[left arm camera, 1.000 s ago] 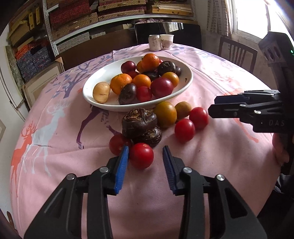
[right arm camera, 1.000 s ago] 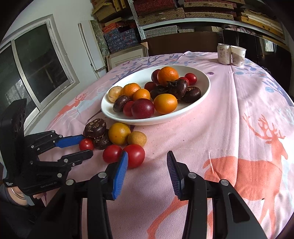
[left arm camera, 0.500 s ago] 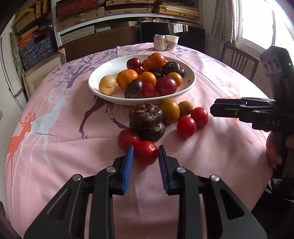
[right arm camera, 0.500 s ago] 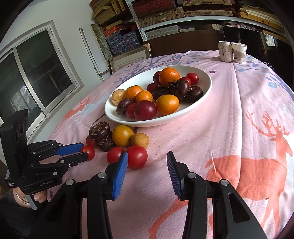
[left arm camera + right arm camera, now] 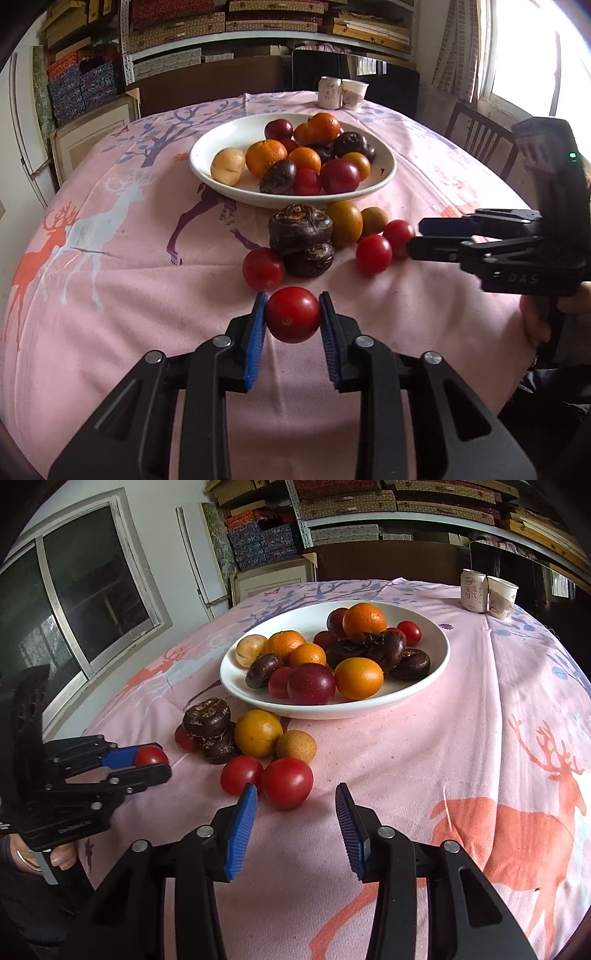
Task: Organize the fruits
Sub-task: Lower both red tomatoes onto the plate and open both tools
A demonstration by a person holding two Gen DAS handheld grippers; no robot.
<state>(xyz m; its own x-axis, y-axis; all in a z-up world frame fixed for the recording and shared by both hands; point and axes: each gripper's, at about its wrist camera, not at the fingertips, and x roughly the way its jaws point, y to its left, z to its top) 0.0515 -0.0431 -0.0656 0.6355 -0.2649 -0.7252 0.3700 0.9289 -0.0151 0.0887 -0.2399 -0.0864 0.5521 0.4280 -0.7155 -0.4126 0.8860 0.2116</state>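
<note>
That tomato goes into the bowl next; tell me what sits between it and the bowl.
The small red tomato held in the left gripper faces another red tomato and two stacked dark brown fruits before the white bowl.

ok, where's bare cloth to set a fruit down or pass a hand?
Free: cloth right of the white bowl, toward the can; cloth left of the bowl. Crowded: loose fruit pile at the bowl's near rim, between the left gripper and right gripper.

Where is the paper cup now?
The paper cup stands at the table's far edge, touching a can on its left, behind the bowl.
</note>
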